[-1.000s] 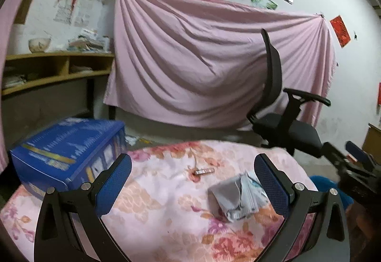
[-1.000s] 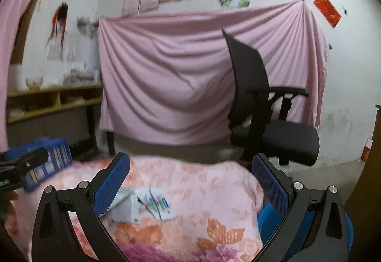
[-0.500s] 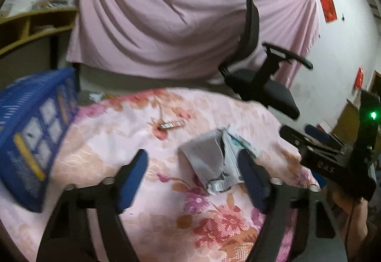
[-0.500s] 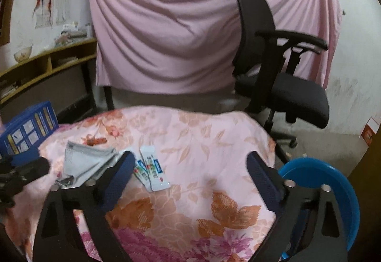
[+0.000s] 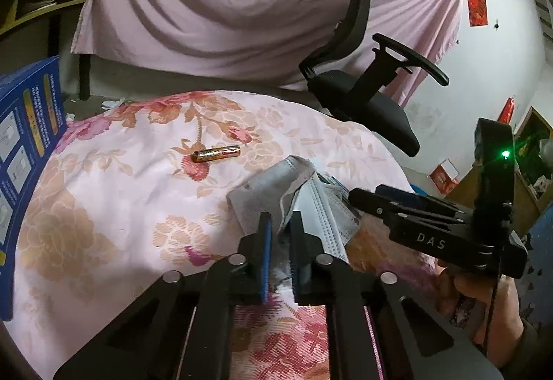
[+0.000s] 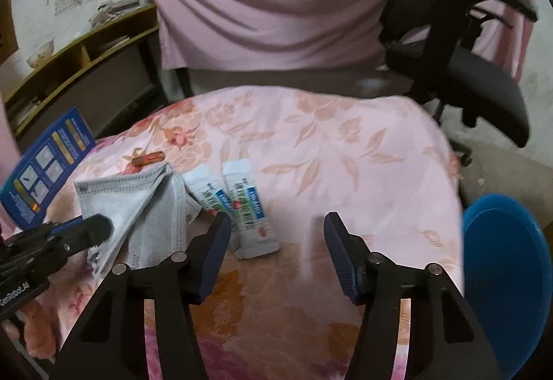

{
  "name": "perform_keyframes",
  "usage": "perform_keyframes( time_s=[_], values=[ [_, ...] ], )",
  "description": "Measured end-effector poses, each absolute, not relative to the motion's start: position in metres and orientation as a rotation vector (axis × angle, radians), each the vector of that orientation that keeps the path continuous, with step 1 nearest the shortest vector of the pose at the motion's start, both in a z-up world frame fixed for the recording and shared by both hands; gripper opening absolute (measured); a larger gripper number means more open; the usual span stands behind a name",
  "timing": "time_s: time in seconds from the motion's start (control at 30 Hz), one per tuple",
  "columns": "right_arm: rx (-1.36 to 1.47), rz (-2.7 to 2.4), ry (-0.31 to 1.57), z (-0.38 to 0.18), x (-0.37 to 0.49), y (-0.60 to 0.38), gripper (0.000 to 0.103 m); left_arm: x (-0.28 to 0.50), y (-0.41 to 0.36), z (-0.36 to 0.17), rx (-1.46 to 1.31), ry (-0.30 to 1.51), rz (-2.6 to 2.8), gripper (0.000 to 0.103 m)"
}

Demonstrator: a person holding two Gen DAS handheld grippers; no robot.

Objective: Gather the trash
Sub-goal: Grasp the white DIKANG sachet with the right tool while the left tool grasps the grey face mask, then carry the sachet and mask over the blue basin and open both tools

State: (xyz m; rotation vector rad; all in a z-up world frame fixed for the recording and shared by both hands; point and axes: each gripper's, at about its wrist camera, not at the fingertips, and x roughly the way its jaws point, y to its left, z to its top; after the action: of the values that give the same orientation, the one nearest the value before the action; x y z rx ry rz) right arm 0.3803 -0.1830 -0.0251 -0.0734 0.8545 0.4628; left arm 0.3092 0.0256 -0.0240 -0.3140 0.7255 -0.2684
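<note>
A grey face mask (image 5: 311, 207) lies crumpled on the floral-covered table (image 5: 103, 207). My left gripper (image 5: 279, 228) is shut on the mask's near edge. The mask also shows in the right wrist view (image 6: 138, 207), with the left gripper (image 6: 86, 231) at its side. Two white toothpaste tubes (image 6: 249, 207) lie beside the mask. My right gripper (image 6: 276, 224) is open and empty, just above the table near the tubes. An orange battery (image 5: 216, 153) lies farther back on the cloth.
A blue box (image 5: 27, 145) stands at the table's left edge. A blue bin (image 6: 508, 276) sits on the floor to the right of the table. A black office chair (image 5: 363, 75) stands behind the table, before a pink curtain.
Both grippers dropped toward the table. My left gripper closed on the mask's edge. My right gripper narrowed a little and came nearer the tubes.
</note>
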Motion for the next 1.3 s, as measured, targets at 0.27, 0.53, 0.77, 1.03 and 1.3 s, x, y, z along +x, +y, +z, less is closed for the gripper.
perform_keyframes(
  time_s=[0.27,0.53,0.77,1.03,1.3],
  values=[
    [-0.073,0.503,0.900,-0.029,0.387,-0.177,0.026,0.313,0.029,-0.029,-0.326,0.760,-0.249,0.005],
    [-0.083,0.514,0.867,-0.026,0.379,-0.178,0.019,0.302,0.045,-0.027,-0.401,0.707,-0.247,0.002],
    [-0.036,0.495,0.675,-0.004,0.352,-0.193,0.018,0.281,0.056,-0.015,-0.430,0.585,-0.204,0.000],
    [-0.006,0.518,0.387,0.022,0.309,-0.209,0.019,0.249,0.040,0.004,-0.316,0.432,-0.129,0.000],
    [0.003,0.526,0.242,0.036,0.280,-0.217,0.019,0.244,0.007,0.018,-0.214,0.426,-0.137,0.000]
  ],
)
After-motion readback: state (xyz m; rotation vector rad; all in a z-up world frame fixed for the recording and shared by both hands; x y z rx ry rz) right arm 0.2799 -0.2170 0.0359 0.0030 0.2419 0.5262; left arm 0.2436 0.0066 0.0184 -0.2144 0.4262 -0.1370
